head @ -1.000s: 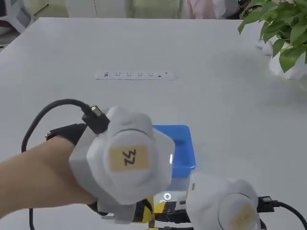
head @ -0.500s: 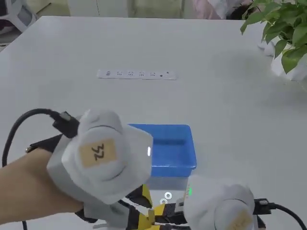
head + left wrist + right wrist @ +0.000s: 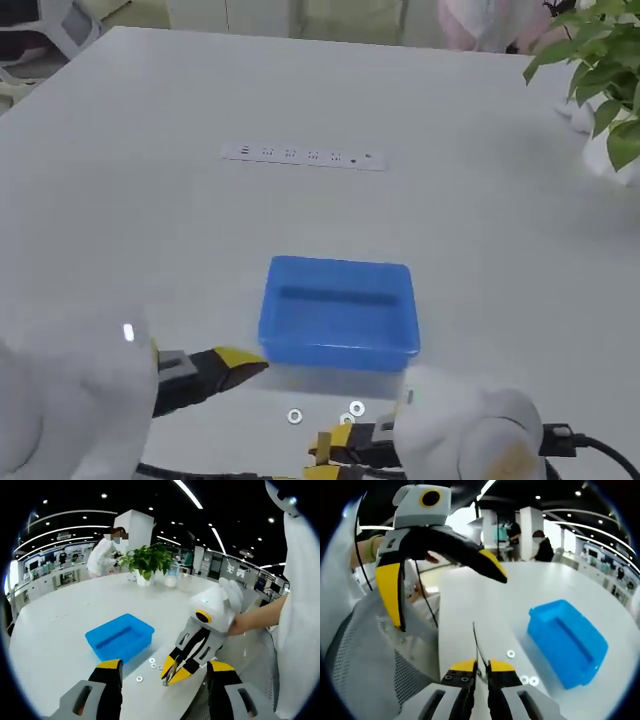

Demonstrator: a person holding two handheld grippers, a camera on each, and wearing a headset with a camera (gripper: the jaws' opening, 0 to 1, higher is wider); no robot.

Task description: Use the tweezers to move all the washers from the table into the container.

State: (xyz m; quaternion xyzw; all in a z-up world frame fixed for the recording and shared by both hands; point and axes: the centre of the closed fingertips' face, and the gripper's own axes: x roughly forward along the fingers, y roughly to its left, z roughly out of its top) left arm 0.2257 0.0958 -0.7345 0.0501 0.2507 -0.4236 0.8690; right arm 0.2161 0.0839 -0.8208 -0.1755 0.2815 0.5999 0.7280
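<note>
A blue container (image 3: 340,315) sits on the white table, its inside hidden from the head view. Three small washers (image 3: 294,416) lie just in front of it, and they also show beside the container (image 3: 570,647) as washers (image 3: 510,653). My right gripper (image 3: 481,667) is shut on thin tweezers (image 3: 475,640), whose tip hovers near the washers (image 3: 152,663). In the head view the right gripper (image 3: 335,443) is at the bottom edge. My left gripper (image 3: 165,665) is open and holds nothing; it stands left of the container (image 3: 120,637), seen in the head view as the left gripper (image 3: 240,362).
A white power strip (image 3: 303,156) lies farther back on the table (image 3: 150,220). A potted plant (image 3: 600,70) stands at the far right corner. A person (image 3: 102,555) stands beyond the table.
My left gripper has moved left and down, uncovering the blue container. The right gripper has stayed near the washers. The head camera has shifted slightly.
</note>
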